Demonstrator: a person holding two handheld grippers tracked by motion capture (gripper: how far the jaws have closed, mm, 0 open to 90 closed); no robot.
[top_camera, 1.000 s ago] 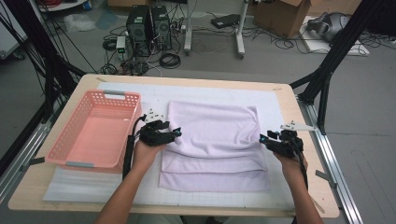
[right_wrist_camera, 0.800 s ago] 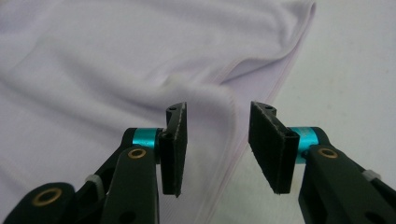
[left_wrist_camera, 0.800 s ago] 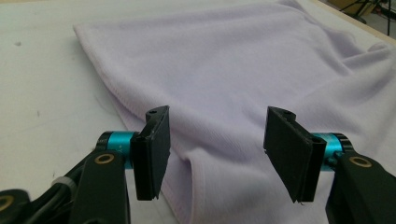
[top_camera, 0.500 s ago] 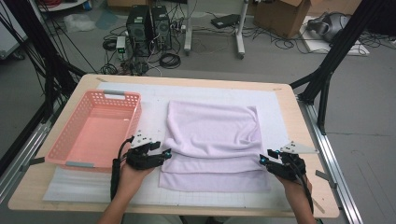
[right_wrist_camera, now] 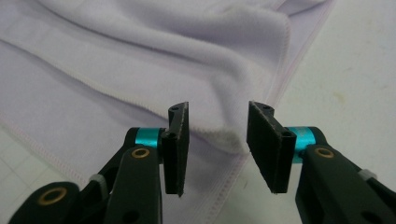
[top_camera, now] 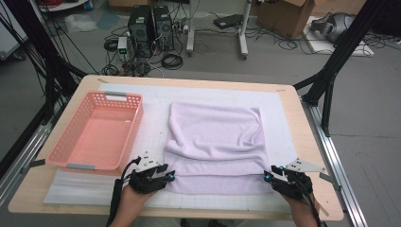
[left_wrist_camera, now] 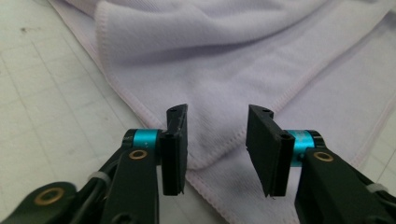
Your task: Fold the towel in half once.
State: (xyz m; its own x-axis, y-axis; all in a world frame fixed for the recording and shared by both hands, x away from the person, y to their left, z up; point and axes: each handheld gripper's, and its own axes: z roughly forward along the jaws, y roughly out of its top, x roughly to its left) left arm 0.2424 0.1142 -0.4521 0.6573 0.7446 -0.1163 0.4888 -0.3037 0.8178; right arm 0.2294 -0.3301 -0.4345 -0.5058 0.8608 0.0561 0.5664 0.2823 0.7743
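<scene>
- Landmark: we take the lilac towel (top_camera: 215, 146), folded in layers and lying flat on the white gridded mat (top_camera: 151, 135) that covers the worktop (top_camera: 302, 127).
- Left of the towel, just apart from its edge, we see the pink basket (top_camera: 97, 135) on the mat.
- Left gripper (top_camera: 166, 176) sits at the towel's near left corner. In the left gripper view its jaws stand parted by a clear gap, a folded corner of the towel (left_wrist_camera: 219, 88) lying between and beyond them; we see nothing clamped.
- The towel's upper fold bunches slightly across its middle, the lower layers showing as a strip along the near edge.
- Right gripper (top_camera: 270, 178) sits at the towel's near right corner. In the right gripper view its jaws are equally apart, with the thick rolled edge of the towel (right_wrist_camera: 205, 65) between them, not pinched.
</scene>
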